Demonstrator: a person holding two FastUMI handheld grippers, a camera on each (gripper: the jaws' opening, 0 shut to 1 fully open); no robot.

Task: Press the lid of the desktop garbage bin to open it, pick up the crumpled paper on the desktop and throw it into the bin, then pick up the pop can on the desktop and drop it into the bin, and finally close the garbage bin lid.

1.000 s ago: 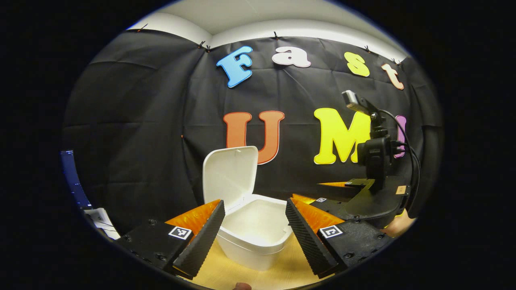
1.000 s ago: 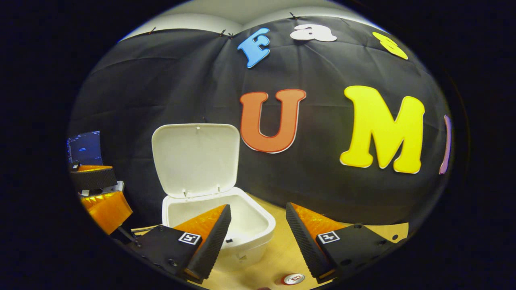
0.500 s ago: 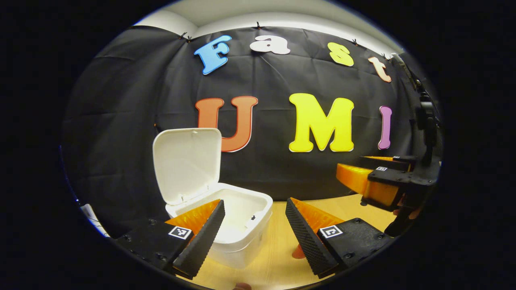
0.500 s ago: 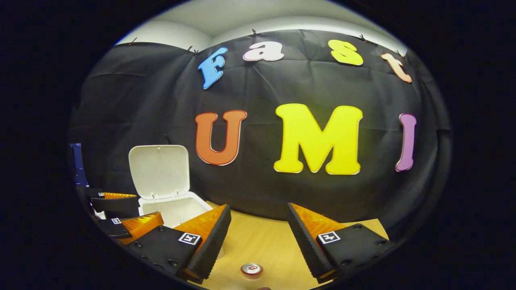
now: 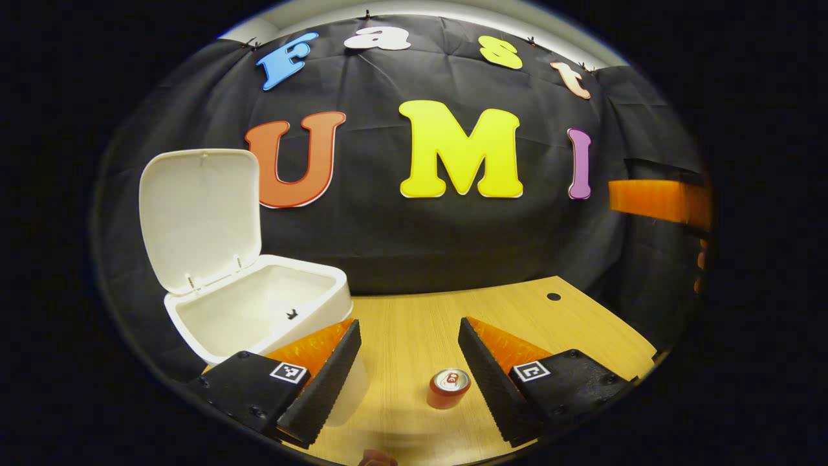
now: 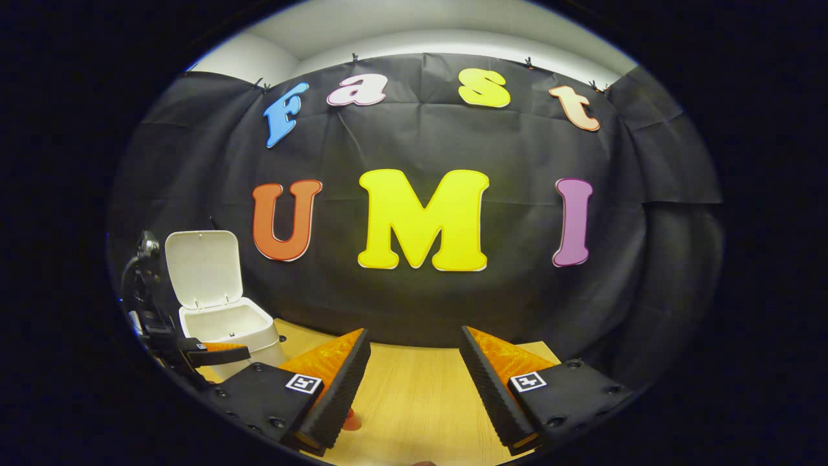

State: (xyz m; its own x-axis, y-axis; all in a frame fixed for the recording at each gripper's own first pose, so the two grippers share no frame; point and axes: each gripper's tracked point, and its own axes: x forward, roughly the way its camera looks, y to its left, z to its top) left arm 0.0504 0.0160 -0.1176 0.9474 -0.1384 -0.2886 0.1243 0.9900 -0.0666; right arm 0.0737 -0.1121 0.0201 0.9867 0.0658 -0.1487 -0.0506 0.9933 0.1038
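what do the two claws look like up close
Each claw, left and right, has two wedge-shaped fingers with ribbed inner faces, set on black blocks fixed with screws. Each block carries a small square black-and-white marker.

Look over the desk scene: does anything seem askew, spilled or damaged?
Nothing stands out. The garbage bin stands level with its lid hinged open, and the pop can sits upright on the wooden desktop, no spill.
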